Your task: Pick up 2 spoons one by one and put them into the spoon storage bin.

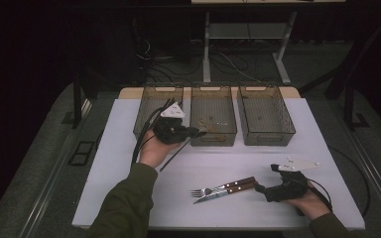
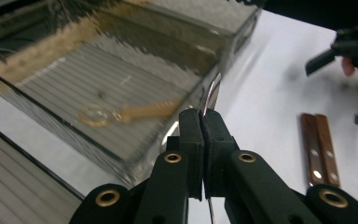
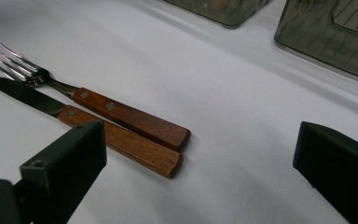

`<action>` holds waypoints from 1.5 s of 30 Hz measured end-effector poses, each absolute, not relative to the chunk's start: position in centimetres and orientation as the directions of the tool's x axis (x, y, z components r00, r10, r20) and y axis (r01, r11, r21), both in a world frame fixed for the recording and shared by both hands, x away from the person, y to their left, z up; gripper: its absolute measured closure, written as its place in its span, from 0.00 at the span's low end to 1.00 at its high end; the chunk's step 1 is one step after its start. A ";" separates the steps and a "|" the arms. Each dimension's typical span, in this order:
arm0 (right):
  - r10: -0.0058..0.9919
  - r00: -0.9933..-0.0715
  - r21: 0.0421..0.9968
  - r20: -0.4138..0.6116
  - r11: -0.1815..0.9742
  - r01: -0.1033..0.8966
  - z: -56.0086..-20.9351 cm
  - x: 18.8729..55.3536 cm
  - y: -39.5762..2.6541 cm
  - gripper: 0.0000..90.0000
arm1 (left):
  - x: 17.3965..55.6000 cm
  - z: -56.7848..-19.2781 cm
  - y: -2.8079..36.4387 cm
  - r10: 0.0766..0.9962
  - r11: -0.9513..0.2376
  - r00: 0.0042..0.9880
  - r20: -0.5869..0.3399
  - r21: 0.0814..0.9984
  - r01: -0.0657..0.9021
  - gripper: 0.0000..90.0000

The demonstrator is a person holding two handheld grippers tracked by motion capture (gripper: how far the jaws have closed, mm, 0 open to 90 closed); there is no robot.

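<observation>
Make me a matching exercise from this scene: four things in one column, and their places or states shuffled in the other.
Things:
1. fork
2. left gripper
3. right gripper
4. middle bin

States:
A. open, jaws wide apart
B. shut on a thin metal utensil
C. has a brownish utensil lying inside
D. lies on the table beside the knife

Pairs: 1-D, 2-B, 3-A, 4-C
</observation>
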State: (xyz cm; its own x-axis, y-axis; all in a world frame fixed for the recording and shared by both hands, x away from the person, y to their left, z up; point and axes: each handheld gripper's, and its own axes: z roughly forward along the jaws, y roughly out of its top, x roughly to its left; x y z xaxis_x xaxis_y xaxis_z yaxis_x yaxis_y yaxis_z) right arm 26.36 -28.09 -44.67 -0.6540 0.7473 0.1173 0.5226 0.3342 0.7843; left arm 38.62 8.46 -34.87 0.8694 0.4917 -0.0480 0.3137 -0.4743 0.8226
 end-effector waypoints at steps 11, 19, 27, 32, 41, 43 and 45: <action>0.737 -0.666 0.784 0.116 0.344 0.517 -44.6 26.2 -27.8 0.03 | 41.5 -32.7 6.6 0.496 -0.457 0.868 -0.021 0.843 0.282 0.99; 0.738 -0.665 0.785 0.114 0.343 0.516 -44.6 26.2 -27.9 0.03 | 44.2 -32.2 4.7 0.517 -0.463 0.856 0.009 0.844 0.270 0.99; 0.738 -0.664 0.785 0.117 0.341 0.517 -44.6 26.2 -27.8 0.03 | 47.2 -31.8 3.5 0.553 -0.442 0.833 0.010 0.852 0.282 0.99; 0.738 -0.665 0.787 0.118 0.339 0.516 -44.6 26.2 -27.9 0.03 | 48.7 -31.8 2.3 0.578 -0.419 0.816 0.002 0.859 0.295 0.99; 0.737 -0.665 0.788 0.121 0.336 0.516 -44.6 26.2 -28.0 0.03 | 50.8 -33.1 1.0 0.621 -0.424 0.784 0.001 0.842 0.335 0.99; 0.736 -0.665 0.788 0.123 0.335 0.516 -44.6 26.2 -27.9 0.03 | 51.0 -33.5 0.8 0.626 -0.426 0.780 -0.002 0.837 0.343 0.99; 0.736 -0.666 0.790 0.123 0.333 0.514 -44.5 26.2 -28.0 0.03 | 51.2 -33.9 0.6 0.622 -0.448 0.783 0.010 0.825 0.346 0.99</action>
State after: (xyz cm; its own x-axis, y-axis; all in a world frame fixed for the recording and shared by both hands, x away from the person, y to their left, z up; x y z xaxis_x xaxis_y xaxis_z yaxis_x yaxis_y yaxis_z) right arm 26.17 -27.97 -44.54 -0.6661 0.7356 0.1231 0.5142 0.3333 0.7903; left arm 51.16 0.63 -33.85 0.7828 0.6222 0.0097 0.3456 -0.4477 0.8247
